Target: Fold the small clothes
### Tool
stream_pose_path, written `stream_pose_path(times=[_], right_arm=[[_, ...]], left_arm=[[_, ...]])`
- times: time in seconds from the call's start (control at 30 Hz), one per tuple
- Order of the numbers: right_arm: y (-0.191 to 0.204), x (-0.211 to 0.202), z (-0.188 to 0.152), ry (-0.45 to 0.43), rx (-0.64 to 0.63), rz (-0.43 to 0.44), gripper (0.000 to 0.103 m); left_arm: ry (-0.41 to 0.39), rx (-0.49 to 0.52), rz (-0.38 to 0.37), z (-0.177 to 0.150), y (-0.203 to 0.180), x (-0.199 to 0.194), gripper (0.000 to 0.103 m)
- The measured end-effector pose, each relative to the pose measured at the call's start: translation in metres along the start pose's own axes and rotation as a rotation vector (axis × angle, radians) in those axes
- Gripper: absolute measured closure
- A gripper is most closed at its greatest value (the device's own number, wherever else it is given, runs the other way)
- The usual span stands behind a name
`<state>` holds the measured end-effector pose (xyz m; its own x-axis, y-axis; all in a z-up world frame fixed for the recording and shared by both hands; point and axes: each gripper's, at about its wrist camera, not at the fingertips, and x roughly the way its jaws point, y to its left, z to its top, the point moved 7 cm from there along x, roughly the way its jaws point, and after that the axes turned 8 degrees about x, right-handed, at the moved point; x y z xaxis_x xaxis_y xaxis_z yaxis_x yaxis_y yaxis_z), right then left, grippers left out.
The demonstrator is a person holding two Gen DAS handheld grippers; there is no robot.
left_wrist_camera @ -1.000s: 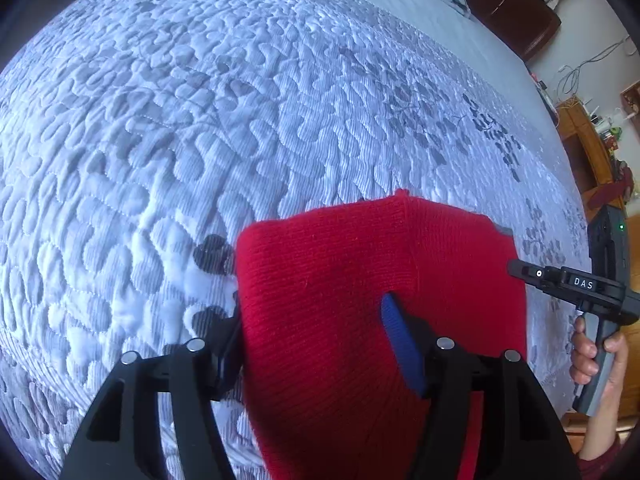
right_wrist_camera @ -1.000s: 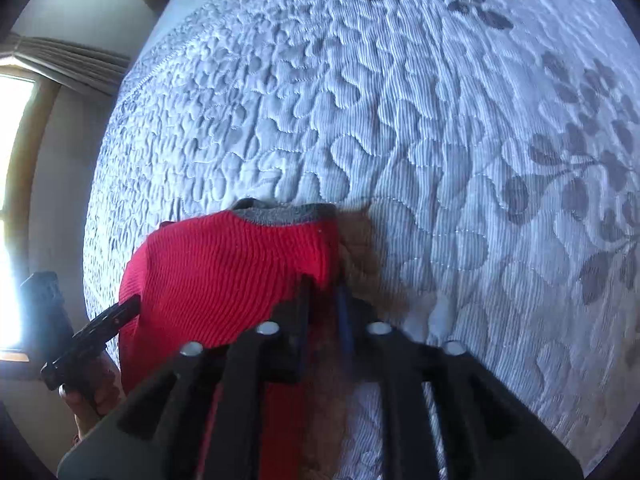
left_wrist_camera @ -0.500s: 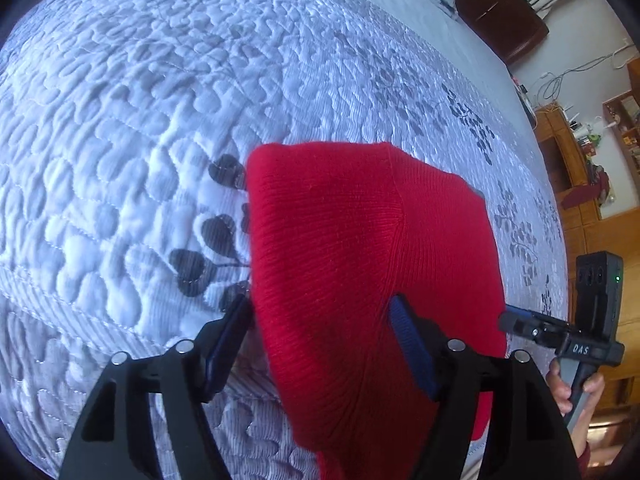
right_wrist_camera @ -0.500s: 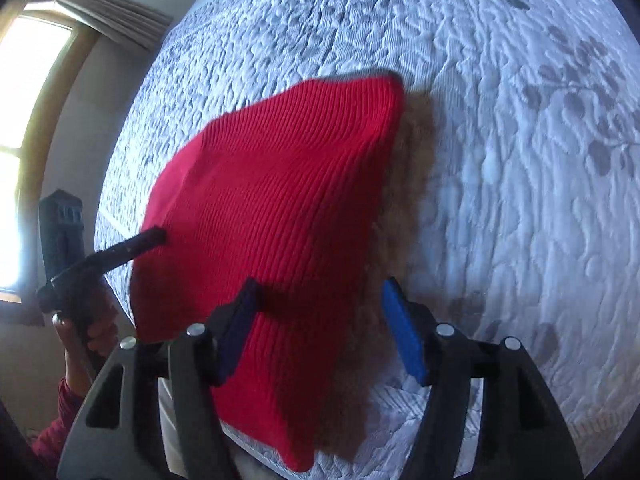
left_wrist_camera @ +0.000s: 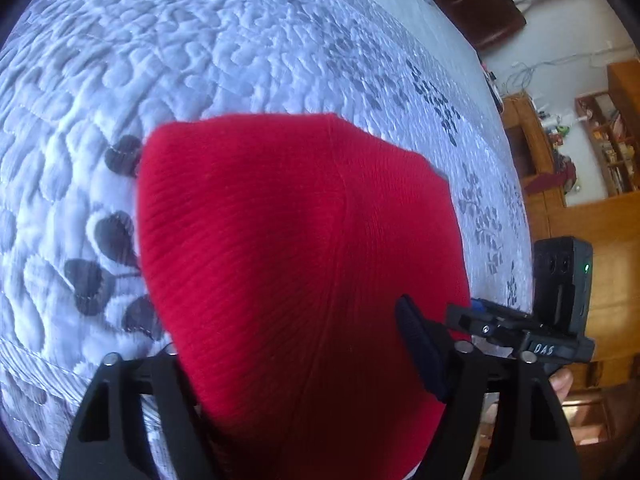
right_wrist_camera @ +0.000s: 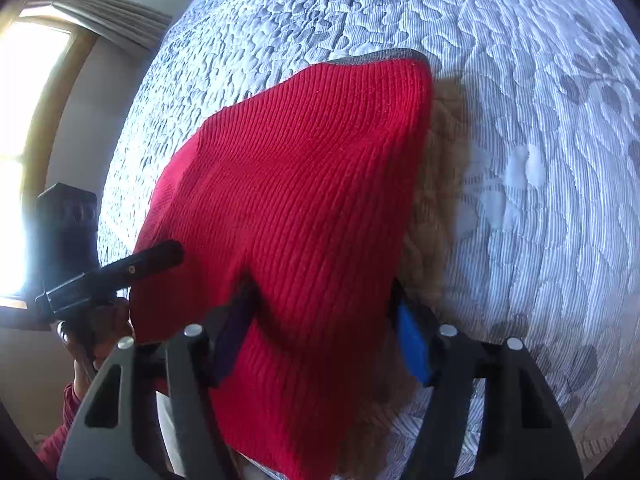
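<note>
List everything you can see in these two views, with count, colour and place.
red knit garment: one, red with grey edge, on the bed
fluffy trim: one, brown, along the garment's right side
quilted bedspread: one, white and grey, under everything
wooden shelving: one, brown, beyond the bed
window: one, bright, beside the bed
left tongs: one, black, jaws closing, garment between
right tongs: one, black, blue pads, jaws closing, garment between
left hand: one, gripping left tongs' handle

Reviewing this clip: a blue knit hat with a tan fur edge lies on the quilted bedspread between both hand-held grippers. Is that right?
Not quite: the knit hat is red, not blue, as both wrist views show. Only the pads are blue. The rest holds: its tan fur edge shows in the right wrist view, and it lies on the quilted bedspread with the left hand-held gripper and right hand-held gripper straddling it, jaws closing.
</note>
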<state>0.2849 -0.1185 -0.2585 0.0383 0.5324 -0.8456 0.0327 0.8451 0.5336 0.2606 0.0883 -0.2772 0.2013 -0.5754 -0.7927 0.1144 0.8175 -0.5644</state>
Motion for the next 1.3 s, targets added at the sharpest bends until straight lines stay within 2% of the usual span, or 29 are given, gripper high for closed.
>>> stream_pose_path(times=[0.03, 0.13, 0.23, 0.33, 0.43, 0.57, 0.73, 0.93, 1.07, 1.17, 1.2, 1.23, 1.3], right_arm=[[0.0, -0.001, 0.001, -0.002, -0.002, 0.002, 0.042], [0.001, -0.002, 0.001, -0.012, -0.003, 0.01, 0.053], [0.003, -0.006, -0.002, -0.029, -0.014, 0.003, 0.063], [0.002, -0.018, -0.006, -0.046, -0.004, 0.028, 0.07], [0.001, -0.035, -0.014, -0.059, 0.0, 0.051, 0.072], [-0.008, -0.059, -0.026, -0.064, 0.002, 0.069, 0.073], [-0.046, -0.111, -0.033, -0.099, 0.028, 0.041, 0.073], [-0.105, -0.168, -0.006, -0.151, 0.071, -0.037, 0.073], [-0.156, -0.178, 0.029, -0.191, 0.111, -0.096, 0.072], [-0.191, -0.161, 0.042, -0.179, 0.177, -0.125, 0.071], [-0.203, -0.151, 0.042, -0.168, 0.2, -0.124, 0.069], [-0.207, -0.147, 0.043, -0.173, 0.205, -0.114, 0.063], [-0.212, -0.147, 0.038, -0.203, 0.212, -0.08, 0.056]], left_arm=[[-0.003, -0.023, -0.002, 0.004, 0.005, -0.004, 0.053], [0.013, -0.058, -0.041, 0.008, 0.011, -0.005, 0.064], [0.004, -0.003, -0.002, 0.005, 0.003, -0.005, 0.071], [-0.03, 0.003, -0.02, 0.002, -0.006, -0.014, 0.074], [-0.044, 0.006, -0.063, -0.003, -0.025, -0.022, 0.075], [-0.04, 0.059, -0.071, -0.014, -0.062, -0.024, 0.075], [-0.015, 0.111, -0.106, -0.022, -0.12, -0.01, 0.076], [0.0, 0.13, -0.149, 0.004, -0.187, 0.03, 0.076], [-0.007, 0.146, -0.074, 0.024, -0.207, 0.075, 0.075], [0.001, 0.169, 0.039, 0.029, -0.204, 0.116, 0.075], [0.014, 0.169, 0.092, 0.028, -0.199, 0.131, 0.073], [0.019, 0.169, 0.112, 0.028, -0.196, 0.138, 0.069], [0.002, 0.168, 0.108, 0.027, -0.193, 0.139, 0.065]])
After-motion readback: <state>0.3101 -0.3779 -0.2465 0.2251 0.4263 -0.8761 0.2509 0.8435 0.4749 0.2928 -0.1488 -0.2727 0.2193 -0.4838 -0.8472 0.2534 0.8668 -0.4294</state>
